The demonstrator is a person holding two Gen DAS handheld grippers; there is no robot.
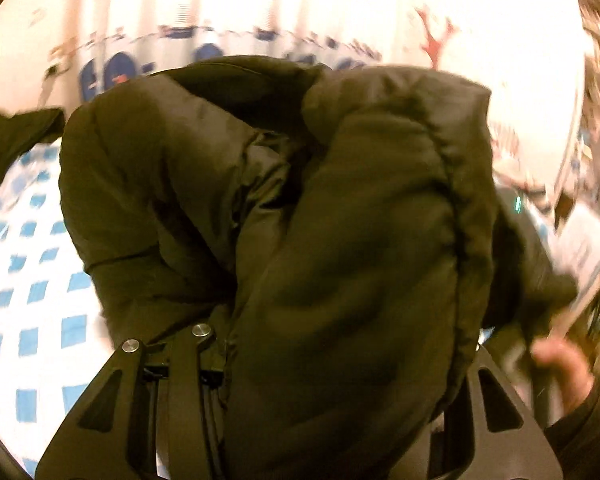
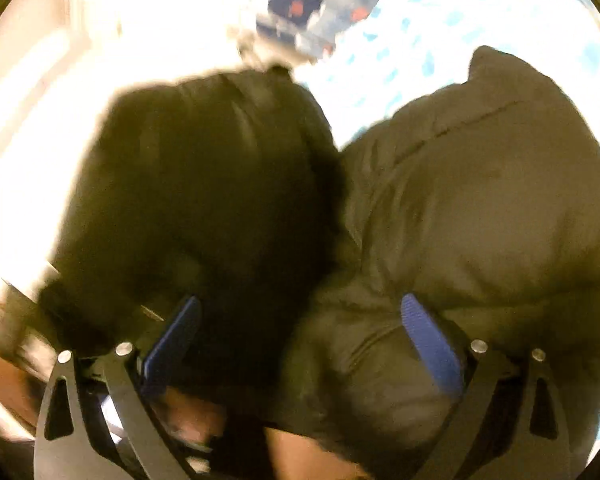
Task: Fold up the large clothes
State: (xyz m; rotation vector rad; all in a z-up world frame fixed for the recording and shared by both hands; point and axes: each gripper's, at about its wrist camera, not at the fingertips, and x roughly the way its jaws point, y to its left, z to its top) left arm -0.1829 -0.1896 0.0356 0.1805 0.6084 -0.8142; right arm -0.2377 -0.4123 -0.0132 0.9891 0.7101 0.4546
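Left to right. Checked sheet [image 1: 32, 280]: blue and white, lying under everything, partly covered. Coat [image 1: 300, 220]: dark, padded, bunched up over the sheet and draped over my left gripper [image 1: 300, 360]; the cloth hides its fingertips, so I cannot tell how its jaws stand. My hand [image 1: 560, 364]: blurred, at the right edge. My right gripper [image 2: 300, 336]: jaws spread wide, blue pads [image 2: 428, 340] pressed into the coat's folds, nothing clamped. No containers. Background is blurred and overexposed.
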